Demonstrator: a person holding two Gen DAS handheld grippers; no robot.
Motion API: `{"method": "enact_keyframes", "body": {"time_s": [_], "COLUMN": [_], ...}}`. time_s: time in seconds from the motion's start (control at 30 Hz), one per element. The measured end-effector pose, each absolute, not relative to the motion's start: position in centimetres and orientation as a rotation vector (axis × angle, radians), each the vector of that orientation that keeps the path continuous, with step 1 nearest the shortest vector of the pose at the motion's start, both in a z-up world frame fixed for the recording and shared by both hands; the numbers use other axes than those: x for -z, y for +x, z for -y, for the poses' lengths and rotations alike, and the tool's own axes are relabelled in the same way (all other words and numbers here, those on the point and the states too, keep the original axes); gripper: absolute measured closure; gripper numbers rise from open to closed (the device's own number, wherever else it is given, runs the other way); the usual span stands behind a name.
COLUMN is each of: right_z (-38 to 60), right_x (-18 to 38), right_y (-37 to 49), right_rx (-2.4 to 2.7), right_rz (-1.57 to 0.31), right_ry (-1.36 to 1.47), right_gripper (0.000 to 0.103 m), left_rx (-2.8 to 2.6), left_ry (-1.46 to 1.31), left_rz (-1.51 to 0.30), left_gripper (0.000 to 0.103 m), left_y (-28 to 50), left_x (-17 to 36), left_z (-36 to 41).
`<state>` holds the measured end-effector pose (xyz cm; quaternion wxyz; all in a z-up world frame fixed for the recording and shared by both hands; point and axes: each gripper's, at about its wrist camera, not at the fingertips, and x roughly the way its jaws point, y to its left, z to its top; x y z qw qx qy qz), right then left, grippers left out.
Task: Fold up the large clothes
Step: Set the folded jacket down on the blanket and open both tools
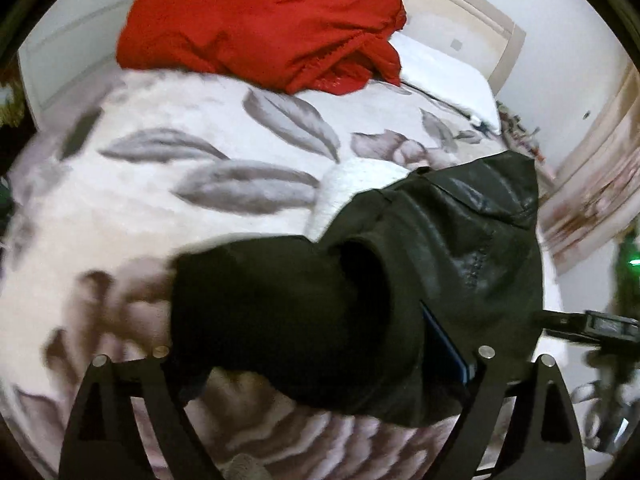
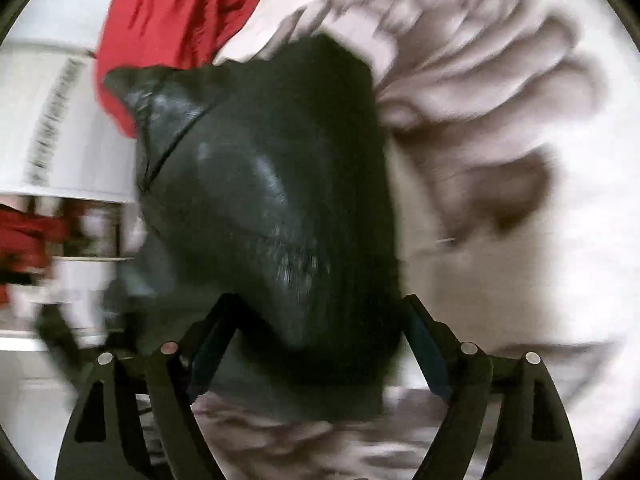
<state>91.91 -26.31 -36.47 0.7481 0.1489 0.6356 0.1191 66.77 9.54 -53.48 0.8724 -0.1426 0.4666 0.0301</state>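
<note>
A black leather jacket [image 1: 460,220] lies bunched on the bed, its knit-cuffed sleeve [image 1: 280,300] stretching left. My left gripper [image 1: 316,344] points down over that sleeve with its jaws wide; the fabric lies between the fingers and hides the left tip, and the pads do not squeeze it. In the right wrist view the jacket [image 2: 248,160] fills the middle as a glossy dark mound. My right gripper [image 2: 320,332] stands wide open around its near end, with the blue pads [image 2: 424,344] beside the leather.
A red garment [image 1: 260,20] is heaped at the far end of the bed, also seen as red cloth [image 2: 168,12]. The bedspread [image 1: 180,140] is white with grey leaves. A white pillow [image 1: 452,76] lies far right. White furniture [image 2: 60,120] stands beyond the bed edge.
</note>
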Motion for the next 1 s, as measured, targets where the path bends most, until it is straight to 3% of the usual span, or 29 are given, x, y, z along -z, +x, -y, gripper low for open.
{"method": "enact_keyframes", "body": {"time_s": [0.27,0.5,1.0], "right_z": [21.2,21.6,21.0], "right_x": [29.7,24.8,0.6], "right_y": [82.9,73.7,51.4], "right_rx": [0.045,0.092,0.097], "right_rz": [-1.215,-1.155,-0.919], "right_ry": [-0.021,-0.003,-0.065], "right_gripper": [0.014,0.014,0.014], "left_rx": [-0.197,-0.144,-0.106], "left_ry": [-0.059,-0.003,-0.017], "left_rz": [-1.014,-0.983,-0.865], "left_gripper": [0.010,0.010,0.010], "left_y": [65.1,60.3,42.0], "left_x": [50.0,43.2,24.6], "left_z": [-7.8,-4.6,-1.0]}}
